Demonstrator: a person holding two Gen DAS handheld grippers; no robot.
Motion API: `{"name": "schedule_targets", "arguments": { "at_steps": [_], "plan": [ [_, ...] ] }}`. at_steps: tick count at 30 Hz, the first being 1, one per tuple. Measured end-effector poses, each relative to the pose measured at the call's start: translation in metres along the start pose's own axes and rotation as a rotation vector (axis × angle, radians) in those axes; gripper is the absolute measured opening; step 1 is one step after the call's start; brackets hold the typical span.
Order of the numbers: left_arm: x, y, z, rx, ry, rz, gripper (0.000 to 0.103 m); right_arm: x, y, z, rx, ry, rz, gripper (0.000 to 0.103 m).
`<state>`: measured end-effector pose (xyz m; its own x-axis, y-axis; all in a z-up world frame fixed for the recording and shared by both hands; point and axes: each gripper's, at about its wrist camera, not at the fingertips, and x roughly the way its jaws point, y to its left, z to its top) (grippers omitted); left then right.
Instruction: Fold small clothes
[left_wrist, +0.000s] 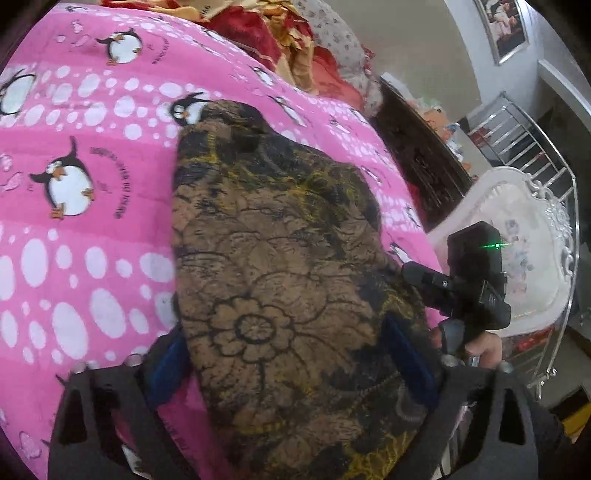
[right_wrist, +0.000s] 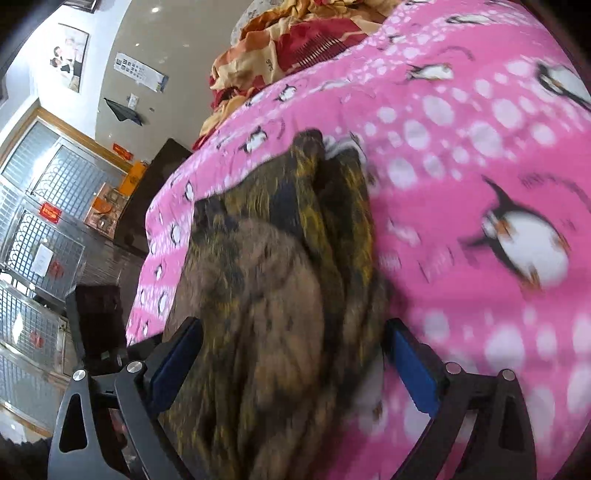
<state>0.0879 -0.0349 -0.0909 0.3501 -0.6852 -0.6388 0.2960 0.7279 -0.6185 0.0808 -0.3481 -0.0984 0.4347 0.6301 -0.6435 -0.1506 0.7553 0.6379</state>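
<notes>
A small brown garment with a black and yellow flower print (left_wrist: 280, 280) lies on a pink penguin blanket (left_wrist: 92, 155). My left gripper (left_wrist: 288, 358) is open, its blue-padded jaws wide apart on either side of the garment's near end. In the left wrist view the right gripper (left_wrist: 461, 291) shows at the garment's right edge, held by a hand. In the right wrist view the garment (right_wrist: 273, 288) looks bunched and blurred, and my right gripper (right_wrist: 295, 354) is open with its jaws astride the garment's near end.
A red and yellow crumpled cloth (left_wrist: 295, 40) lies at the blanket's far end. A white ornate chair (left_wrist: 517, 240) and metal railing (left_wrist: 517, 133) stand right of the bed. A dark cabinet (right_wrist: 147, 192) and metal gates (right_wrist: 33, 229) stand left in the right wrist view.
</notes>
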Motion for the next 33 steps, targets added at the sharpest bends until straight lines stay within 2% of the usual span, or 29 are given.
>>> {"name": "schedule_targets", "arguments": {
  "at_steps": [1,2,3,4,5,7,9,11,12,13,14,16,18,21,26,29,33],
  "plan": [
    [-0.001,0.003,0.000,-0.009,-0.001,0.013,0.071,0.000,0.003,-0.001,-0.028,0.015,0.015,0.101],
    [-0.003,0.008,0.001,-0.023,0.001,0.020,0.065,-0.001,0.005,-0.004,-0.049,0.038,0.053,0.099],
    [-0.004,0.012,0.002,-0.035,0.004,0.032,0.054,-0.004,0.007,-0.010,-0.061,0.064,0.106,0.096],
    [-0.004,0.015,0.002,-0.040,0.005,0.038,0.051,-0.006,0.006,-0.014,-0.062,0.082,0.146,0.085],
    [-0.004,0.017,0.002,-0.040,0.004,0.035,0.051,-0.007,0.005,-0.018,-0.073,0.082,0.148,0.078],
    [-0.001,0.016,0.003,-0.035,-0.004,0.041,0.052,-0.003,-0.002,-0.017,-0.053,0.059,0.110,0.066],
    [0.002,0.015,0.006,-0.058,-0.024,0.042,0.052,0.001,-0.004,-0.012,-0.004,0.014,0.094,0.062],
    [0.003,0.017,0.008,-0.091,-0.039,0.039,0.050,0.009,0.004,-0.010,-0.012,-0.002,0.060,0.062],
    [0.002,0.019,0.008,-0.118,-0.049,0.060,0.034,0.012,0.011,-0.011,-0.041,-0.001,0.039,0.061],
    [0.001,0.022,0.007,-0.139,-0.045,0.068,0.021,0.013,0.015,-0.013,-0.051,0.000,0.033,0.054],
    [-0.001,0.025,0.007,-0.157,-0.042,0.066,0.020,0.013,0.016,-0.014,-0.033,0.004,0.051,0.034],
    [-0.010,0.019,0.009,-0.121,-0.050,0.086,0.016,0.008,0.018,-0.019,0.007,-0.012,0.071,0.027],
    [-0.018,0.011,0.013,-0.068,-0.052,0.109,0.015,0.009,0.022,-0.020,0.048,-0.024,0.069,0.026],
    [-0.041,0.027,0.025,-0.075,-0.075,0.117,0.014,0.023,0.030,-0.019,0.112,-0.012,0.103,0.025],
    [-0.093,0.091,0.036,-0.157,-0.120,0.147,0.013,0.080,0.078,-0.010,0.059,0.058,0.145,0.024],
    [-0.123,0.125,0.033,-0.170,-0.150,0.200,0.012,0.112,0.106,0.000,0.025,0.068,0.173,0.024],
    [-0.125,0.147,0.023,-0.167,-0.127,0.196,0.014,0.130,0.115,0.007,0.009,0.083,0.158,0.024]
  ]
}}
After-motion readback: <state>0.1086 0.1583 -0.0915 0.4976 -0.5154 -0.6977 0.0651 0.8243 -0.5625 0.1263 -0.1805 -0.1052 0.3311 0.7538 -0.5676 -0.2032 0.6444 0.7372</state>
